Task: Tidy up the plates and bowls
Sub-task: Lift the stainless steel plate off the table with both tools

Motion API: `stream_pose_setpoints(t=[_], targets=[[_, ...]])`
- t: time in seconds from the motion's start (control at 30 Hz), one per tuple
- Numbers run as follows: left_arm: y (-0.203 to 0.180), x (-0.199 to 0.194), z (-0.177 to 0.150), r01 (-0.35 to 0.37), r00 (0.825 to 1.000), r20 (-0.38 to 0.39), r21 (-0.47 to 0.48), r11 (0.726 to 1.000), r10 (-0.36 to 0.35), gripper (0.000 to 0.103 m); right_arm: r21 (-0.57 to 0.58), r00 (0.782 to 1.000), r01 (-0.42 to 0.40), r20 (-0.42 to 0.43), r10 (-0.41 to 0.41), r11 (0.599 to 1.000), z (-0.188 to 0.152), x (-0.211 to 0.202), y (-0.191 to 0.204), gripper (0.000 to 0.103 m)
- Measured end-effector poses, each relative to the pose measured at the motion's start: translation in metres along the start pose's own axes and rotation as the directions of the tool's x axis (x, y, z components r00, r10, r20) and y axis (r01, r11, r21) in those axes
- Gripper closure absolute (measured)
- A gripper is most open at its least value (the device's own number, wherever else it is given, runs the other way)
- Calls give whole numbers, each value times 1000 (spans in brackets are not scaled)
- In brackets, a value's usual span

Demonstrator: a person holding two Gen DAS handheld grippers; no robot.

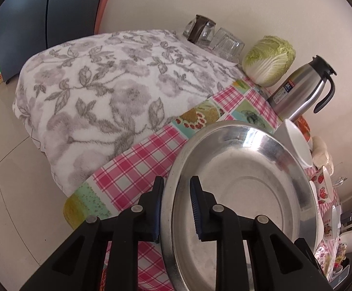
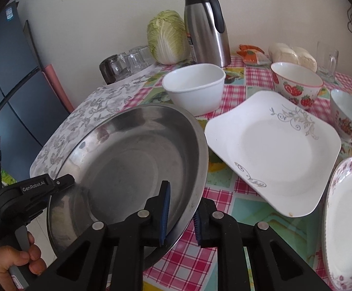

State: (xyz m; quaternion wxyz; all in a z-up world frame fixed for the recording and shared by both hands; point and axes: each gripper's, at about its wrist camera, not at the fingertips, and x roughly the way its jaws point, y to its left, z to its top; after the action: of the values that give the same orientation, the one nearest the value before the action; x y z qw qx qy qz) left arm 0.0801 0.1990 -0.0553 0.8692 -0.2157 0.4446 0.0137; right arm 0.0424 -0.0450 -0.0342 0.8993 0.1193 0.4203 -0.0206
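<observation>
A round steel plate (image 1: 243, 189) is held tilted above the table's near edge; it also shows in the right wrist view (image 2: 127, 160). My left gripper (image 1: 176, 208) straddles its left rim, its jaws a little apart around the rim. My right gripper (image 2: 182, 215) straddles its right rim the same way. The left gripper shows in the right wrist view (image 2: 62, 184) at the plate's left edge. A square white plate (image 2: 272, 150), a white bowl (image 2: 195, 87), a strawberry bowl (image 2: 297, 84), a red-patterned bowl (image 2: 348, 116) and a pink floral plate (image 2: 348, 220) sit on the table.
The table has a pink checked cloth (image 2: 224, 191) and a grey floral towel (image 1: 103, 92) on its left half. At the back stand a steel thermos (image 2: 206, 24), a cabbage (image 2: 167, 36), upturned glasses (image 2: 127, 63), a glass mug (image 2: 327, 60) and white buns (image 2: 292, 54).
</observation>
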Motion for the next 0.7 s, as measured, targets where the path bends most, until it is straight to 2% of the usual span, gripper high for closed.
stream_pose_setpoints(t=[0.23,0.47,0.7], targets=[[-20,-24,2,35,997,67,25,999,-36,80,-33,999,3,48,-1,999,6,-24,-3,82],[-62,-49,8,82,989,114,96,992,-93,80,8,993,5,116,-6,1000,15,-50,-24,82],[-113,-63,13,154,978,111,175,973,-175,80,81,981,34,189,-49,996,29,-82,-53,81]])
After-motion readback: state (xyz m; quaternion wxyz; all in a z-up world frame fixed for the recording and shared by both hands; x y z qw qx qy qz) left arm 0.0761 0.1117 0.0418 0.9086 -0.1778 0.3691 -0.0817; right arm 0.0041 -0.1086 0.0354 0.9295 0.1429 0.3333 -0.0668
